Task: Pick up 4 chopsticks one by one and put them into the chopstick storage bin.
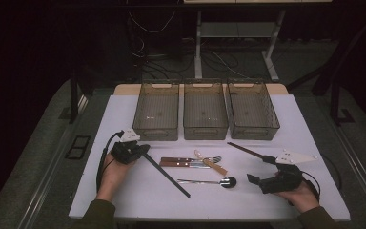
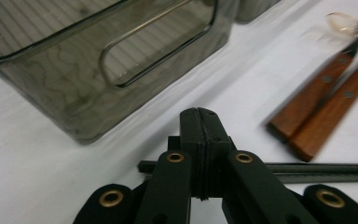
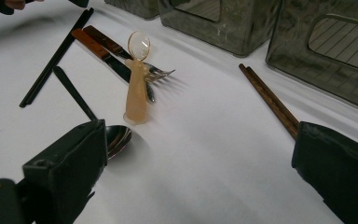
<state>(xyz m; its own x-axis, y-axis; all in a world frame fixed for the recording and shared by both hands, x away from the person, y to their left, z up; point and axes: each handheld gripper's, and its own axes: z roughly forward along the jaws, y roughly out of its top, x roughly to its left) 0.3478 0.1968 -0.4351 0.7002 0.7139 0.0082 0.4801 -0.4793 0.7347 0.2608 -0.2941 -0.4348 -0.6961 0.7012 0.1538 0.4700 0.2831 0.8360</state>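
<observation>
Fingers point(image 2: 200, 140) pinch slim, matte black chopsticks point(image 1: 166, 174).

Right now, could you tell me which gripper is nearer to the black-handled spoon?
Right. The right gripper sits just beside the spoon, by its bowl; the left gripper is farther off, up-left, shut on black chopsticks.

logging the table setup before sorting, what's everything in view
clear grey plastic bins: three, smoke grey, row along the far side
wooden-handled cutlery pieces: two, brown handles, mid-table, side by side
translucent plastic spoon: one, amber, across the cutlery's metal ends
shiny metal spoon: one, silver bowl, nearer the person
black chopsticks: pair, black, slanting from the left gripper
brown wooden chopsticks: pair, brown, by the right gripper
white table: one, white
left gripper: one, black, shut
right gripper: one, black, open
</observation>
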